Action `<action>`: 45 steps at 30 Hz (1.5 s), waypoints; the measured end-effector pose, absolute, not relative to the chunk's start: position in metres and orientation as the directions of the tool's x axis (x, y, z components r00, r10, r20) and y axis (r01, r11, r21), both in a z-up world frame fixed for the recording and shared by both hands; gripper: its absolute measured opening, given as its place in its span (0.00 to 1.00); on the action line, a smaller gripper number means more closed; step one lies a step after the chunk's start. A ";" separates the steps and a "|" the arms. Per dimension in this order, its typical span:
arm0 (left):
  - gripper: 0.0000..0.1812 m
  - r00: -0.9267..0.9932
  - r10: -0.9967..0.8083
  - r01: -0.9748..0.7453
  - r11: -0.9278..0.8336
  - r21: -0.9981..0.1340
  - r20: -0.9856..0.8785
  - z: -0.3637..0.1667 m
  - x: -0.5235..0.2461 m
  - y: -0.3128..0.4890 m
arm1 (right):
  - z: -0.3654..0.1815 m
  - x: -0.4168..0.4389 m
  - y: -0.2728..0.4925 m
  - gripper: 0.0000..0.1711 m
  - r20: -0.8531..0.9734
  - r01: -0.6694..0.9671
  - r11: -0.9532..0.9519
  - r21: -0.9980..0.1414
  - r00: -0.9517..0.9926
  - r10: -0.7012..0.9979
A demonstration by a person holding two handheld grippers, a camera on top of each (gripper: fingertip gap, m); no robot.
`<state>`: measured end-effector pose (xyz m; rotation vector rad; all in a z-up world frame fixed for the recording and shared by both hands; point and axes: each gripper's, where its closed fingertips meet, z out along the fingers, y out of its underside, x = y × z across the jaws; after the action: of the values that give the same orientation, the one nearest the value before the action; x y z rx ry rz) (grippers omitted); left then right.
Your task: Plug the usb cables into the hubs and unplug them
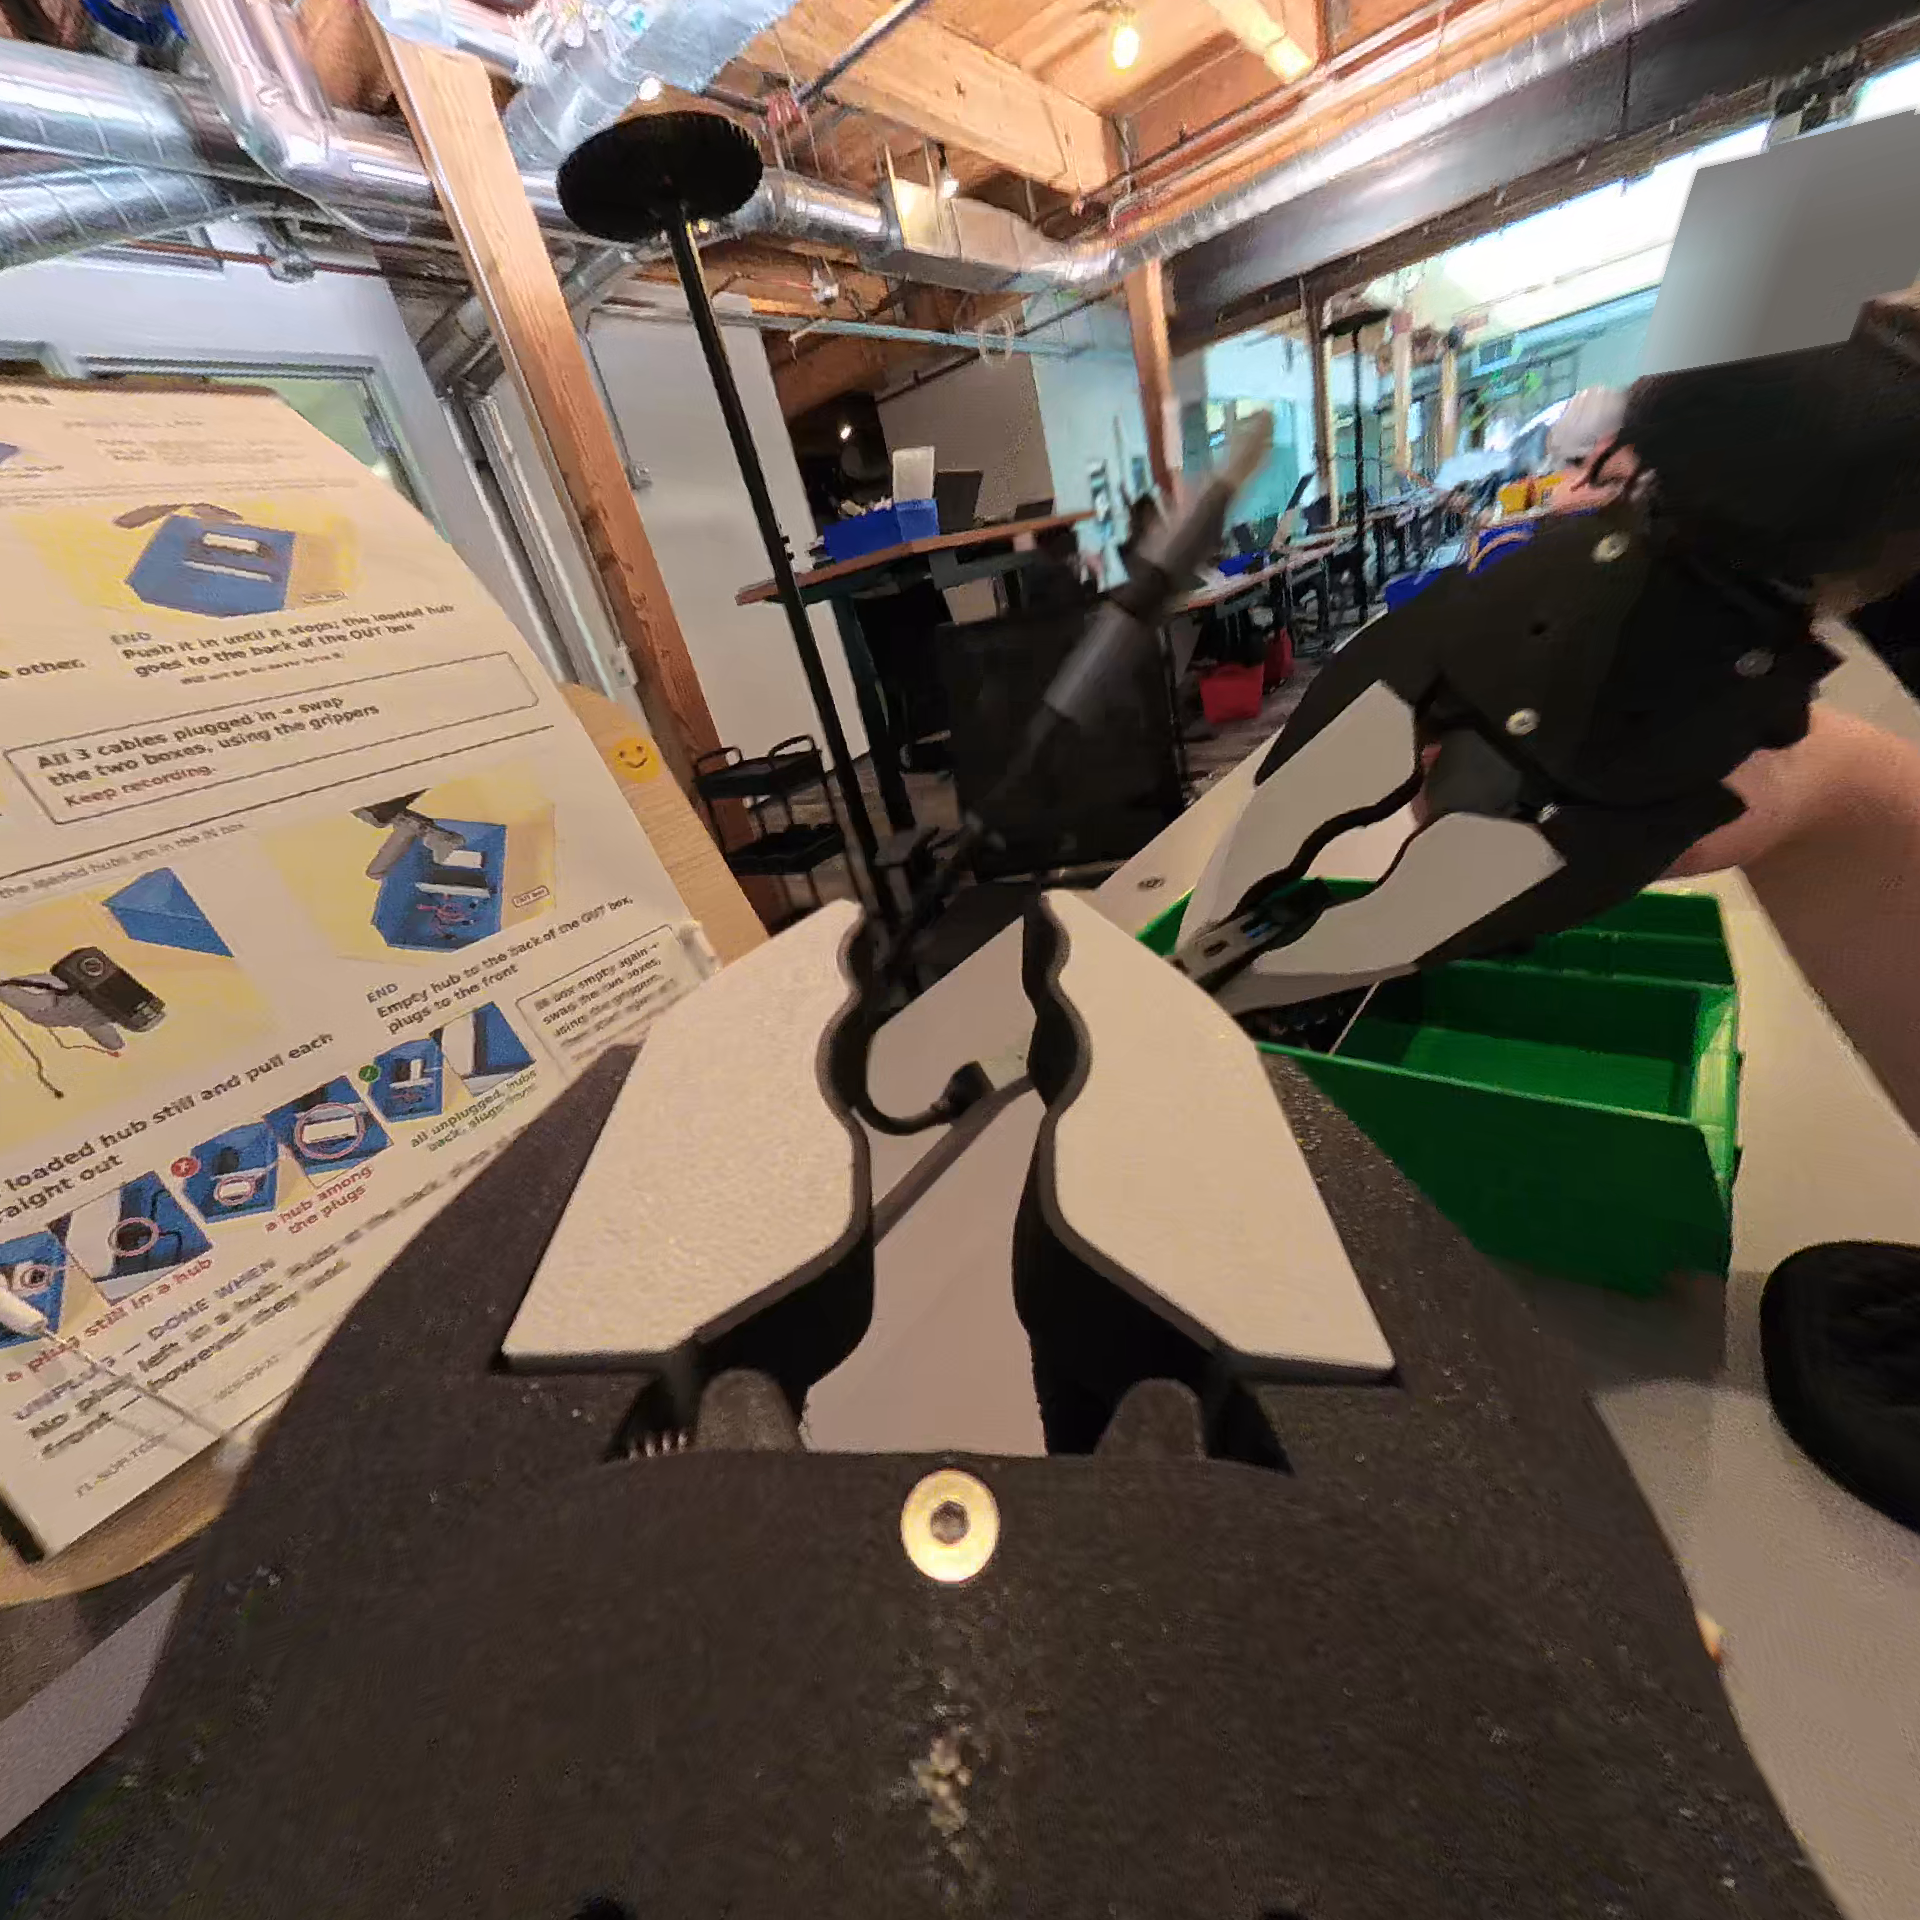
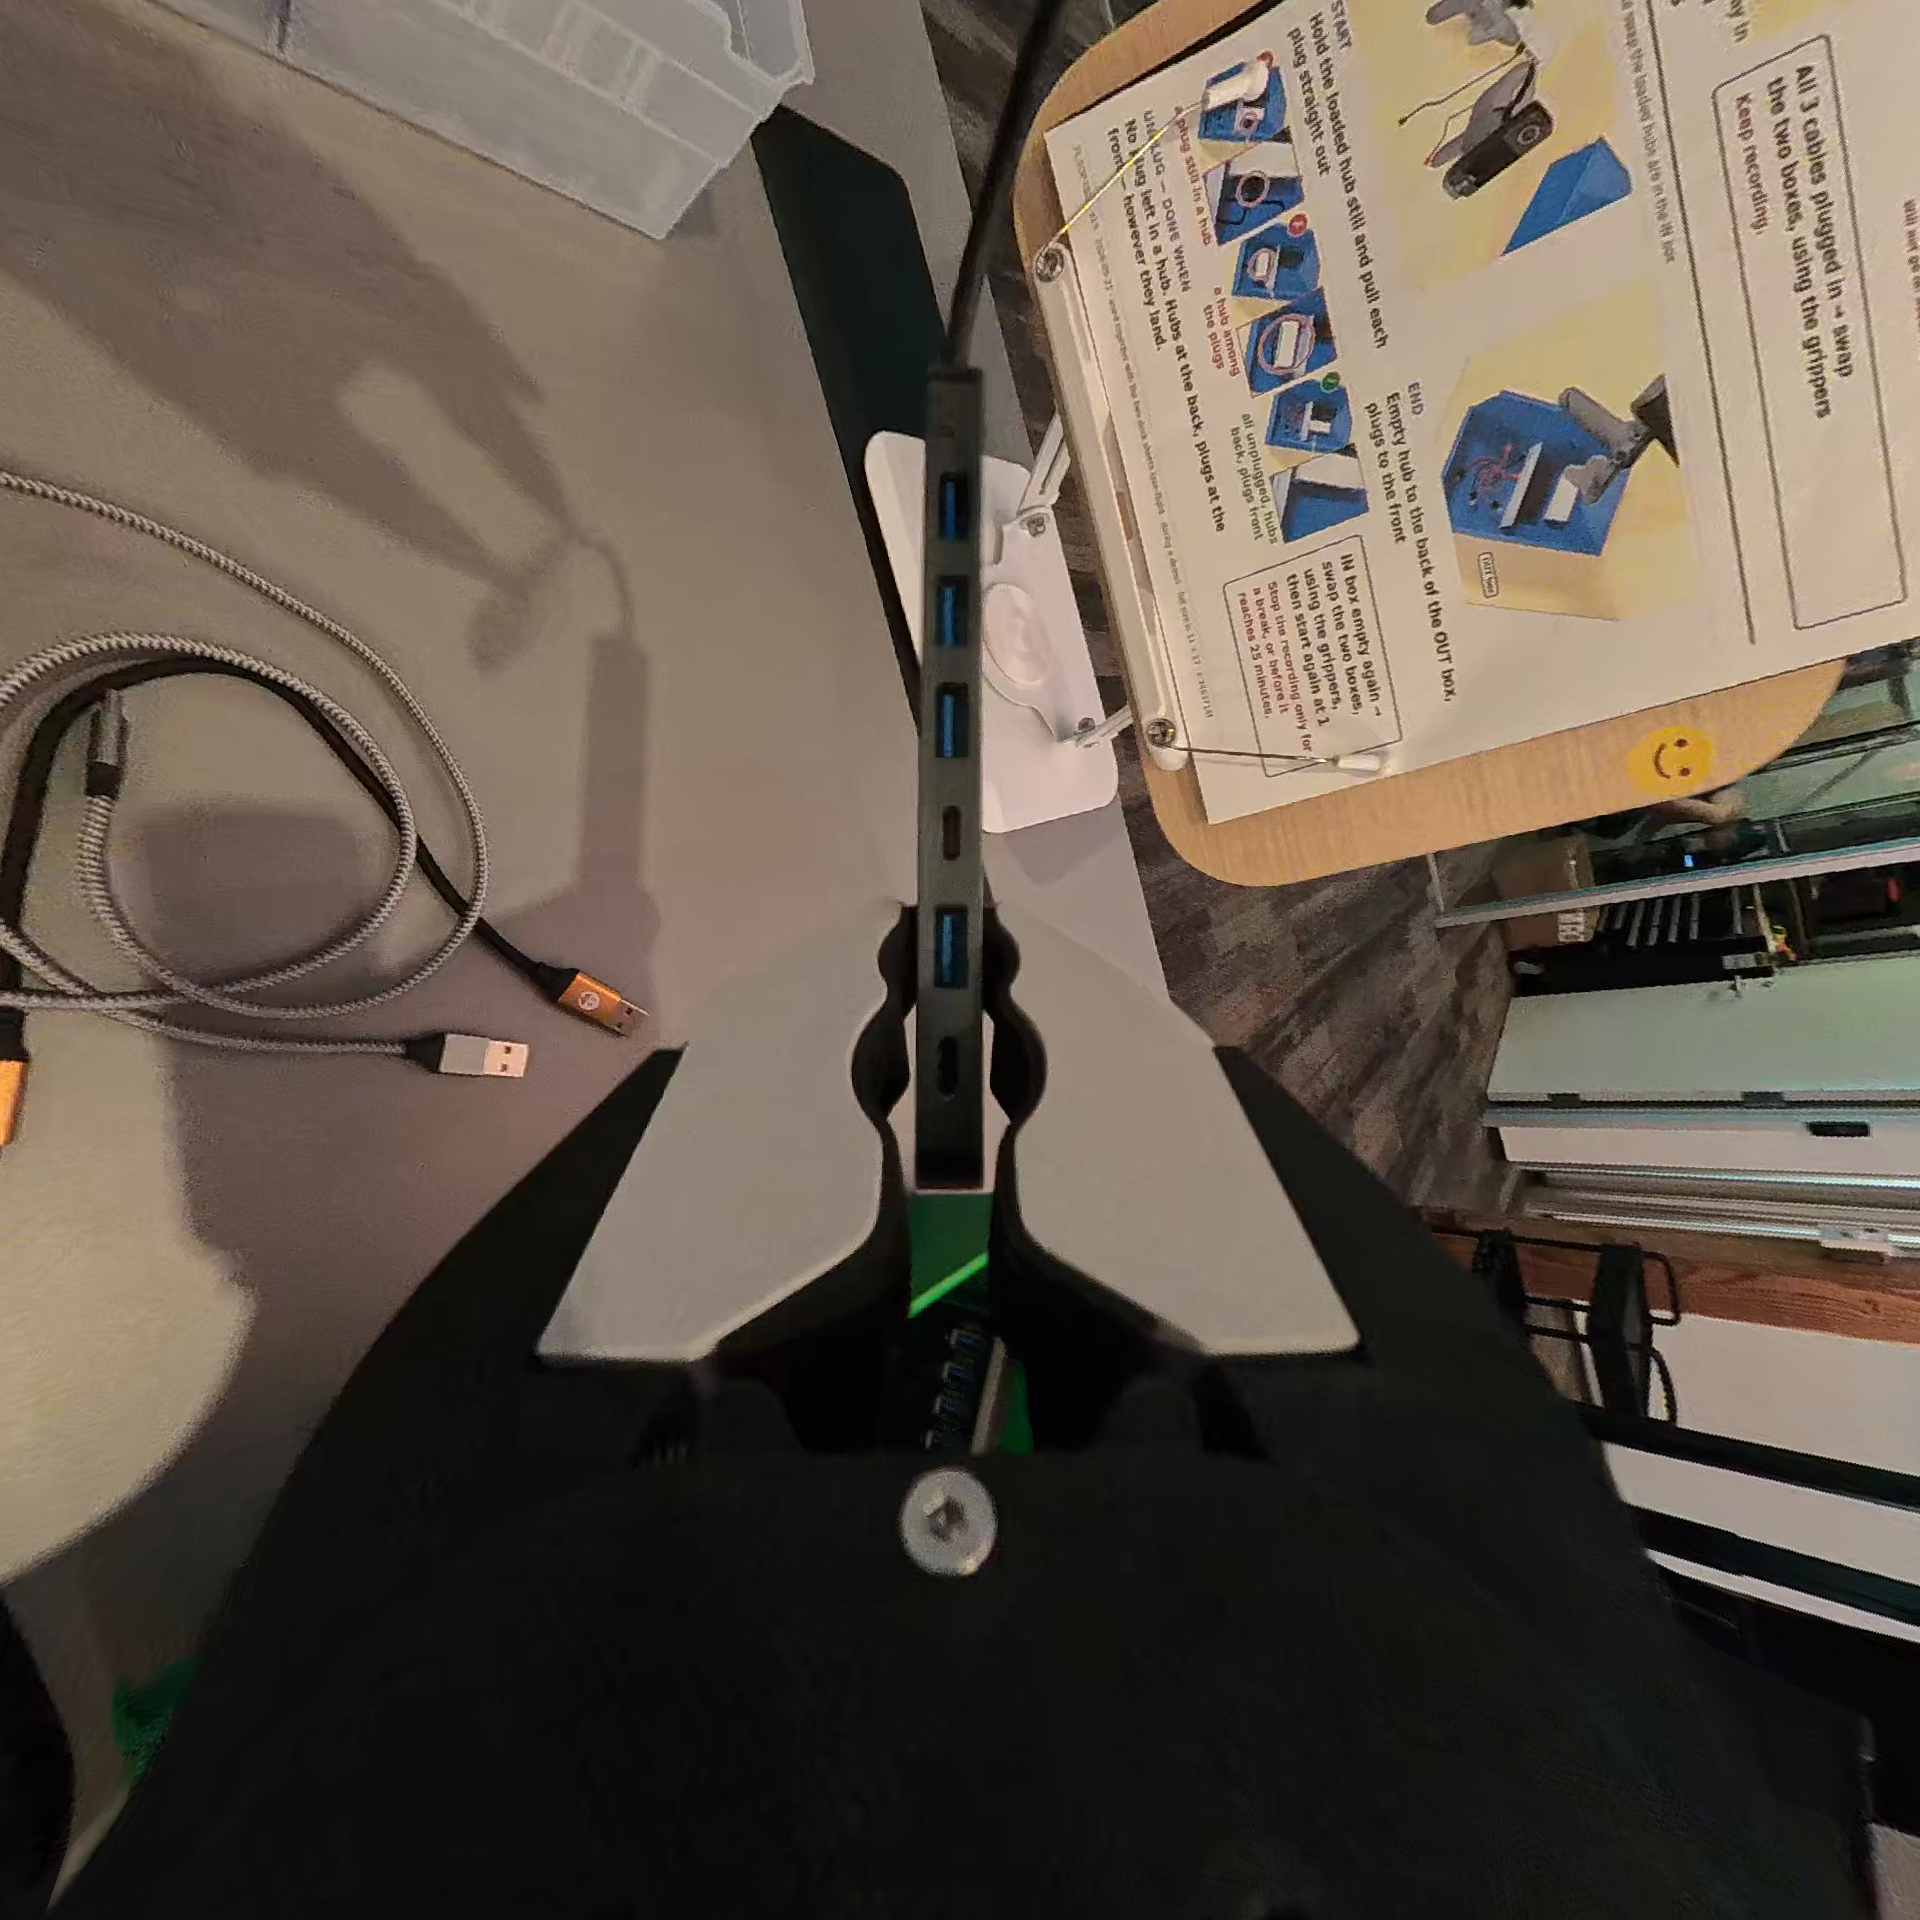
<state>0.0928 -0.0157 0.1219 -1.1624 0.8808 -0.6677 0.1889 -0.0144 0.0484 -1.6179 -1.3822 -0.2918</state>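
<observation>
My right gripper (image 2: pixel 951 920) is shut on a slim dark grey USB hub (image 2: pixel 949 717) with several blue ports. It holds the hub's near end, and the hub's black tail cable (image 2: pixel 987 187) runs away beyond it. In the left wrist view the right gripper (image 1: pixel 1195 940) holds this hub (image 1: pixel 1242 930) over a green bin (image 1: pixel 1507 1101). My left gripper (image 1: pixel 951 914) is open, with a thin black cable end (image 1: pixel 961 1089) showing in the gap behind its fingers. A grey braided cable with a silver plug (image 2: pixel 483 1058) and a black cable with an orange plug (image 2: pixel 592 1003) lie loose on the grey table.
An instruction sheet on a wooden board (image 2: pixel 1455 416) stands on a white stand (image 2: pixel 1029 644); it also shows in the left wrist view (image 1: pixel 260 831). A clear plastic bin (image 2: pixel 582 94) sits at the table's far side. A black lamp pole (image 1: pixel 790 582) rises behind. The left gripper's tips are roughly 12 cm from the right gripper's.
</observation>
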 end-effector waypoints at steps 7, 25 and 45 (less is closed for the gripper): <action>0.15 0.493 -0.791 -0.115 0.353 -0.929 -0.362 0.108 0.109 -0.024 | 0.054 0.196 -0.007 0.07 0.734 0.880 0.057 -0.472 0.357 0.578; 0.25 0.169 -0.817 -0.039 0.553 -0.832 -0.551 0.111 0.108 -0.091 | 0.099 0.165 -0.078 0.07 0.755 0.676 0.471 -0.568 0.199 0.625; 0.06 0.019 -0.706 -0.038 0.707 -0.706 -0.708 0.097 0.116 -0.127 | 0.092 0.141 -0.107 0.07 0.758 0.586 0.595 -0.550 0.052 0.650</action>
<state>0.1164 -0.1272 0.0965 -0.6466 1.4789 -0.5793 0.1415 -0.1068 0.0917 -1.0541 -1.6151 0.0662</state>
